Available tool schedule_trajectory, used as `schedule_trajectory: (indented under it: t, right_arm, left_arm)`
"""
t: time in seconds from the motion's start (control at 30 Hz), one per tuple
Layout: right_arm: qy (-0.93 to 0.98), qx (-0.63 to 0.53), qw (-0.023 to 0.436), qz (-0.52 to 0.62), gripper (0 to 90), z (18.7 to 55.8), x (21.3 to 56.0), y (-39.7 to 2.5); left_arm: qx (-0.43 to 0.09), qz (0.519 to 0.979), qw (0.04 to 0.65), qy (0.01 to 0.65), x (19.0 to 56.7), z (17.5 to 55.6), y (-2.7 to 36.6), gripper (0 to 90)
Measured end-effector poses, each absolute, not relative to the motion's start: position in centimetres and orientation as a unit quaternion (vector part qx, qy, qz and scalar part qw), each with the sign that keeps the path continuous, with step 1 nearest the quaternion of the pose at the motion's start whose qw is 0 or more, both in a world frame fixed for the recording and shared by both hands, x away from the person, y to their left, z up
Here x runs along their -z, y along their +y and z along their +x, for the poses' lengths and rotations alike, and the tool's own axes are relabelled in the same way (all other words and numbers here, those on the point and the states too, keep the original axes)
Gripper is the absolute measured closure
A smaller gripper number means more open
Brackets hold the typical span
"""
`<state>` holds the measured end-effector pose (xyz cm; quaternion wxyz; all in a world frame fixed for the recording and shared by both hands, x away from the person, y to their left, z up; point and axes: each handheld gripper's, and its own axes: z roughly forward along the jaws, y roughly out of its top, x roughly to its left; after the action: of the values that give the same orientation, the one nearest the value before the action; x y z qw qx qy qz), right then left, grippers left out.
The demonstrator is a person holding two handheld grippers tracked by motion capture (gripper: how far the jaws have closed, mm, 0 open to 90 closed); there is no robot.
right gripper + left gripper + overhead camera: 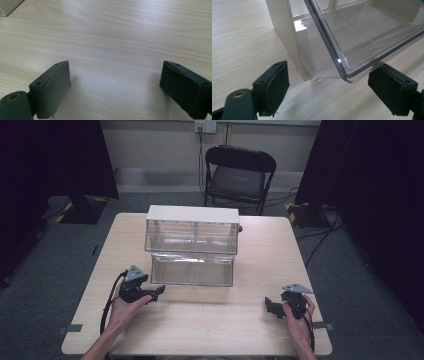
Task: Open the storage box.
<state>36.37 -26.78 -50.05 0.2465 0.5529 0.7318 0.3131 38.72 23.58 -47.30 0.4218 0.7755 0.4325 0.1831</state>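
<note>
- The clear drawer [192, 269] was pulled out of the lower level of the white drawer cabinet [192, 229], which stood on the far middle of the wooden table [200, 320].
- The left gripper [156, 292] was held by the left hand [125, 305] just in front of the left front corner of the drawer.
- In the left gripper view, its jaws were spread wide, and the rounded corner of the clear drawer [352, 42] was between them, close to the right pad; I could not tell if it touched.
- The right gripper [272, 306] was in the right hand [299, 312] near the right front part of the table, well apart from the drawer.
- In the right gripper view, its jaws were spread wide over bare wood and pinched nothing.
</note>
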Motion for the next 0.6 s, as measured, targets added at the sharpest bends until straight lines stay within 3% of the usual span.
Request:
schedule_trajectory:
  t: [0.6]
  right_arm:
    - [0.732,-0.313,0.246,0.553,9.0,36.38,50.04,-26.78]
  left_arm:
    - [-0.172,0.771,0.448,0.419,46.74,38.45,23.93,15.8]
